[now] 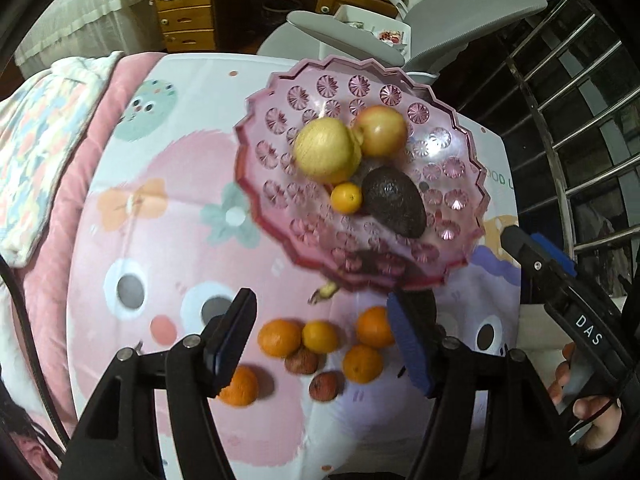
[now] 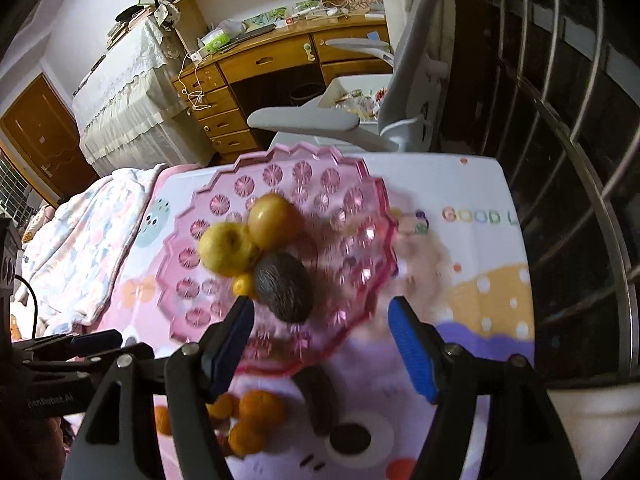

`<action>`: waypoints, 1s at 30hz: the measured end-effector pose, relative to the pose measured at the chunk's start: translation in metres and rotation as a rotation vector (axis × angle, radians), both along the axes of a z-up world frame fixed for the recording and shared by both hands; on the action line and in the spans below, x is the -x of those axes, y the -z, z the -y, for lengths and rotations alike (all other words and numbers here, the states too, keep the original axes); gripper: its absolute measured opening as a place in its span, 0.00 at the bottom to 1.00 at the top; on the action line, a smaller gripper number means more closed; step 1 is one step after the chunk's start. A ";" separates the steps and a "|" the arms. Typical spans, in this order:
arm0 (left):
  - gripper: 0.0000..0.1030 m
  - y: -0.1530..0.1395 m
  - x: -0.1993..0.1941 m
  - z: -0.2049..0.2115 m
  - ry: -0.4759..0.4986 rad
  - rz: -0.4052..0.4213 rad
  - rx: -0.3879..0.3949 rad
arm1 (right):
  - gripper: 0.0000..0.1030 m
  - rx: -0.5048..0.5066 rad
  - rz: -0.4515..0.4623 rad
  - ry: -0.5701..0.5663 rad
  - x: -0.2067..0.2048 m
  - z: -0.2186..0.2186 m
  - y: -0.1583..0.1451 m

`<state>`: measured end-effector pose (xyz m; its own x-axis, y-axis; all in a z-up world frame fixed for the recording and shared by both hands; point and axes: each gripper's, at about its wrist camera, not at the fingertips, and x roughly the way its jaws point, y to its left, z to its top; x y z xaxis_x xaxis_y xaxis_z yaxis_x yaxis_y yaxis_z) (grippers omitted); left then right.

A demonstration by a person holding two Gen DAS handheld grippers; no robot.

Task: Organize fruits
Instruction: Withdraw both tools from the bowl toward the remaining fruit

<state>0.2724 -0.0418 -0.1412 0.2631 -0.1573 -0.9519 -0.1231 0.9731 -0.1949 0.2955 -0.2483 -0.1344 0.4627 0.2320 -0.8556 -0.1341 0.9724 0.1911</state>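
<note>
A pink glass fruit bowl [image 1: 460, 184] [image 2: 352, 240] stands on the patterned table and holds a yellow apple [image 1: 326, 150] [image 2: 228, 248], a red-yellow apple [image 1: 382, 130] [image 2: 274, 220], a dark avocado [image 1: 394, 202] [image 2: 284, 286] and a small orange [image 1: 346, 198] [image 2: 244, 285]. Several oranges [image 1: 280, 337] [image 2: 262, 404] and two brown lychee-like fruits [image 1: 302, 361] lie on the cloth in front of the bowl. My left gripper [image 1: 324, 344] is open and empty above these loose fruits. My right gripper [image 2: 320, 344] is open and empty over the bowl's near rim.
A second dark avocado [image 2: 320, 400] lies under the bowl's near edge. A banana tip [image 1: 326, 292] pokes out there. A grey office chair [image 2: 404, 92] and wooden desk [image 2: 256, 64] stand beyond the table. A metal railing [image 2: 580, 160] runs on the right, a quilt [image 1: 44, 128] lies left.
</note>
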 end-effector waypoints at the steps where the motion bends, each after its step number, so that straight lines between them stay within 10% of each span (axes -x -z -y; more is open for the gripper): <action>1: 0.65 -0.002 0.007 -0.001 -0.007 0.002 -0.003 | 0.68 -0.003 -0.004 0.001 0.005 0.002 0.000; 30: 0.75 0.015 0.122 -0.051 -0.105 -0.050 -0.071 | 0.68 -0.067 -0.129 -0.118 0.131 -0.004 0.036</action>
<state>0.1501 0.0090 -0.1562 0.2269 -0.0632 -0.9719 -0.2328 0.9654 -0.1171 0.1647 -0.2445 -0.1699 0.3160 0.3367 -0.8870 -0.2169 0.9358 0.2780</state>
